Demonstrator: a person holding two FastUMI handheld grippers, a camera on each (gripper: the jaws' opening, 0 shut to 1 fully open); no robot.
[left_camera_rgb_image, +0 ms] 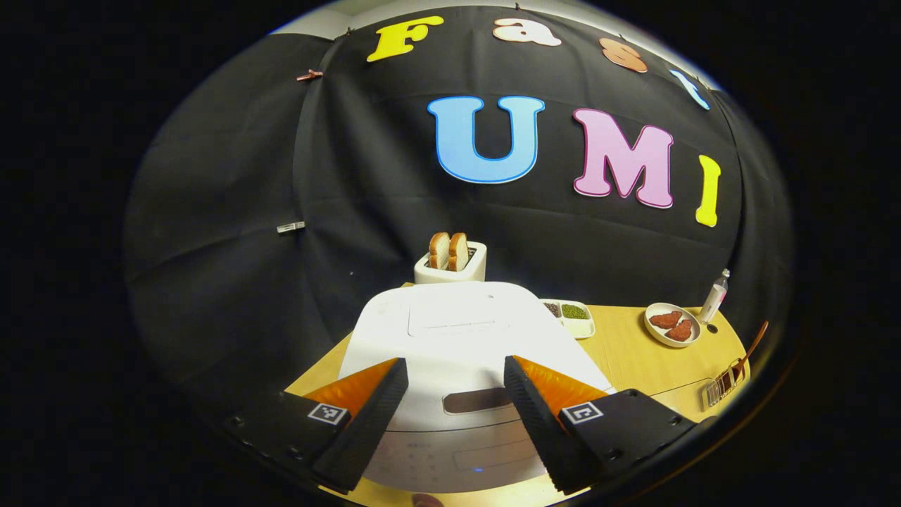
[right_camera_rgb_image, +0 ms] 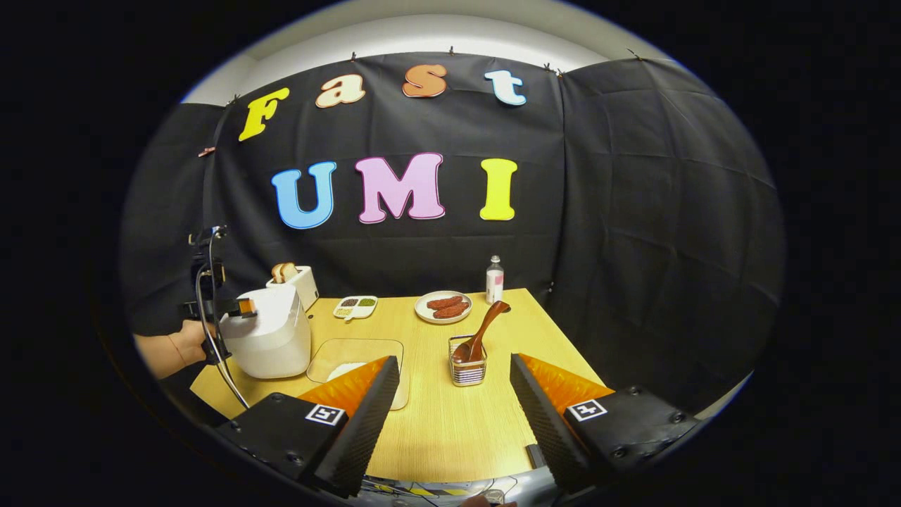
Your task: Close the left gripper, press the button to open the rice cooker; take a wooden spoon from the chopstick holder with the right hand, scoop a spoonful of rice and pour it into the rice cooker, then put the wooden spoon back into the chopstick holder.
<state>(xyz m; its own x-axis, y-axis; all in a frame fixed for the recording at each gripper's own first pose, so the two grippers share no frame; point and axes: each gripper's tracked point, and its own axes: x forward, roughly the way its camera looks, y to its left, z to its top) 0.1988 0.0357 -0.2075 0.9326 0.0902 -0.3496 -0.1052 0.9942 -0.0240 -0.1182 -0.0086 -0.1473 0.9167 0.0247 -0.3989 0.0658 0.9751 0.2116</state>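
The white rice cooker [left_camera_rgb_image: 464, 338] stands lid down right in front of my left gripper [left_camera_rgb_image: 456, 408], whose open jaws straddle the dark oblong lid button [left_camera_rgb_image: 477, 401] from above. In the right gripper view the cooker [right_camera_rgb_image: 267, 338] sits at the table's left, and a hand holds the left gripper [right_camera_rgb_image: 225, 310] over it. A wooden spoon [right_camera_rgb_image: 482, 331] leans in the wire chopstick holder [right_camera_rgb_image: 467, 365] at mid-table. A clear tray with white rice [right_camera_rgb_image: 352, 362] lies beside the cooker. My right gripper [right_camera_rgb_image: 454, 415] hangs open above the table's near edge, nothing between its fingers.
A toaster [left_camera_rgb_image: 450, 264] with two bread slices stands behind the cooker. A small divided dish of beans [right_camera_rgb_image: 355, 305], a plate of reddish meat pieces [right_camera_rgb_image: 443, 307] and a small bottle [right_camera_rgb_image: 495, 279] line the back of the wooden table [right_camera_rgb_image: 450, 429]. Black cloth walls enclose the table.
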